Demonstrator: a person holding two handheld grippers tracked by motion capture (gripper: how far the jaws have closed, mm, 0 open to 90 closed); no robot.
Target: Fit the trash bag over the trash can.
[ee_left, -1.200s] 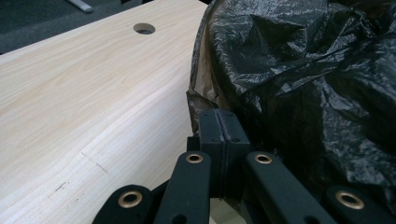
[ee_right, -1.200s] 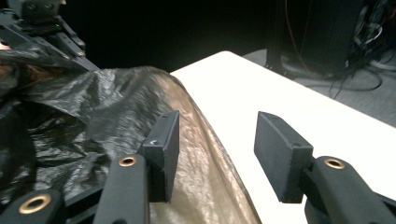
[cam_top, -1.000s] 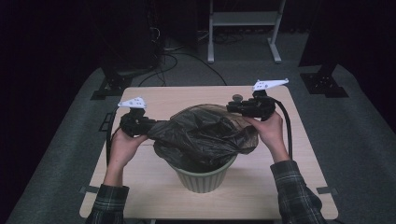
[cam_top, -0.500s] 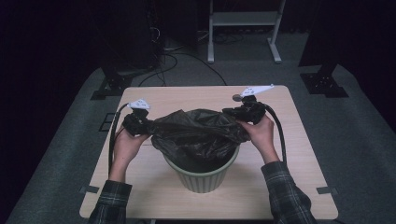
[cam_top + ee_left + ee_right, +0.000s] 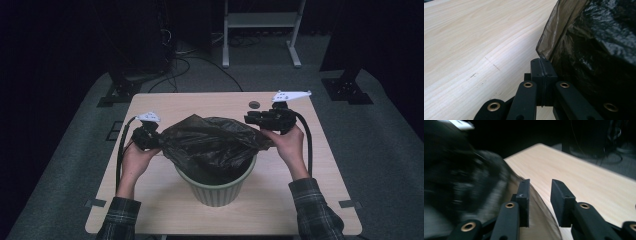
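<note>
A black bin bag is draped over the mouth of a ribbed green bin at the middle of the wooden table. My left gripper is shut on the bag's left edge; in the left gripper view its jaws meet on the thin film of the bag. My right gripper sits at the bag's far right edge. Its jaws have just been opening and stand apart, with blurred bag film beside and below them, not pinched.
A small round grommet is set in the table behind the right gripper. Cables trail from both grippers over the table. On the dark floor beyond stand a white frame and black stand feet.
The left hand has sunk, bringing the bag down over the bin's mouth. The right gripper's jaws have parted and no longer pinch the bag's edge.
</note>
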